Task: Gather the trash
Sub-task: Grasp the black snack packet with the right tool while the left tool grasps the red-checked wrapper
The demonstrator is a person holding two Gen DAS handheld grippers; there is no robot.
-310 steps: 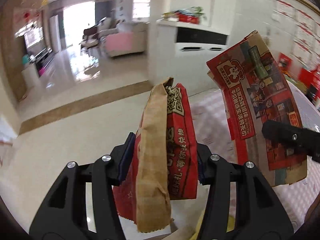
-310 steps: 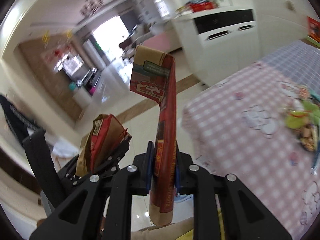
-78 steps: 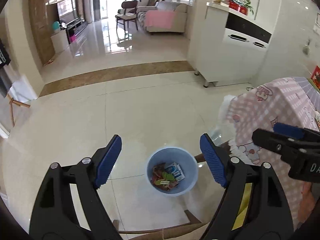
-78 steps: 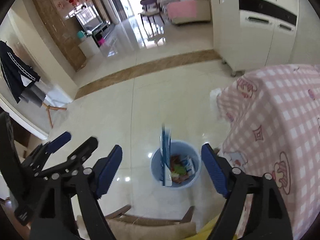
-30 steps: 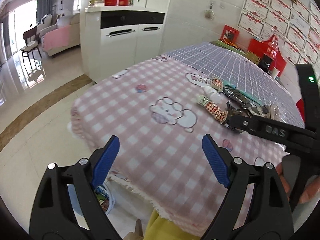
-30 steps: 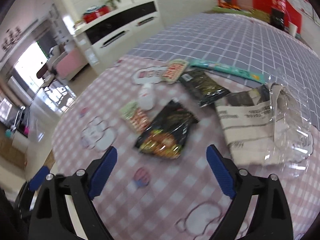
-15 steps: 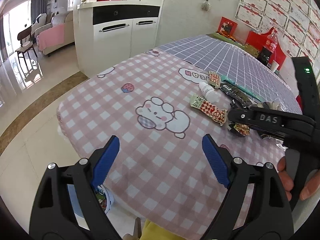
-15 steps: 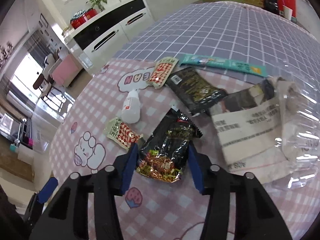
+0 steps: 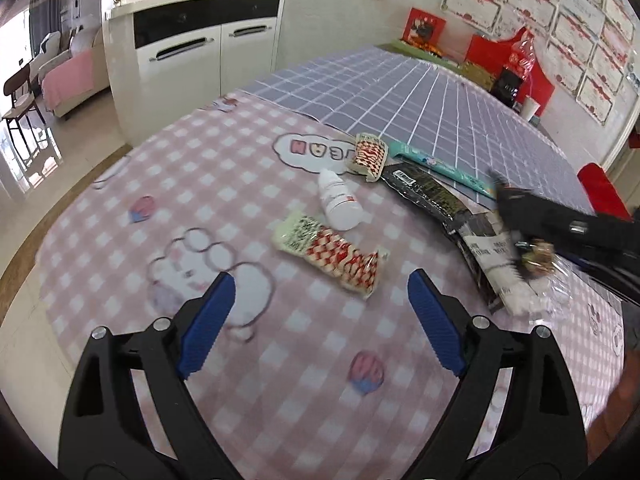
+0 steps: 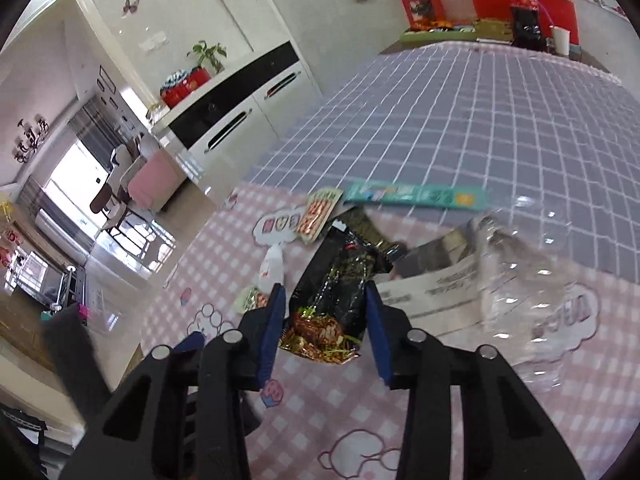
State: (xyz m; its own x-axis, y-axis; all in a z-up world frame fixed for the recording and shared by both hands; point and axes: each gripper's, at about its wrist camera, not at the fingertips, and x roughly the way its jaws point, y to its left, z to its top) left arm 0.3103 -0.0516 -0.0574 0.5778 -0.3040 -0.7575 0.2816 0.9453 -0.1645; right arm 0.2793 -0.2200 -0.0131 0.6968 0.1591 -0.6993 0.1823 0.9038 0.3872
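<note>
My right gripper is shut on a black snack wrapper and holds it lifted off the table; it also shows at the right of the left wrist view. My left gripper is open and empty, just short of a red-and-white checked wrapper on the pink checked cloth. A small white bottle, a second checked wrapper, a long black wrapper and a teal strip lie beyond.
A newspaper-print bag and clear crumpled plastic lie at the right. The pink checked tablecloth ends at the left, with floor below. A white cabinet stands behind.
My right gripper has closed on the black wrapper and lifted it off the table. My left gripper has moved forward over the table towards the checked wrapper.
</note>
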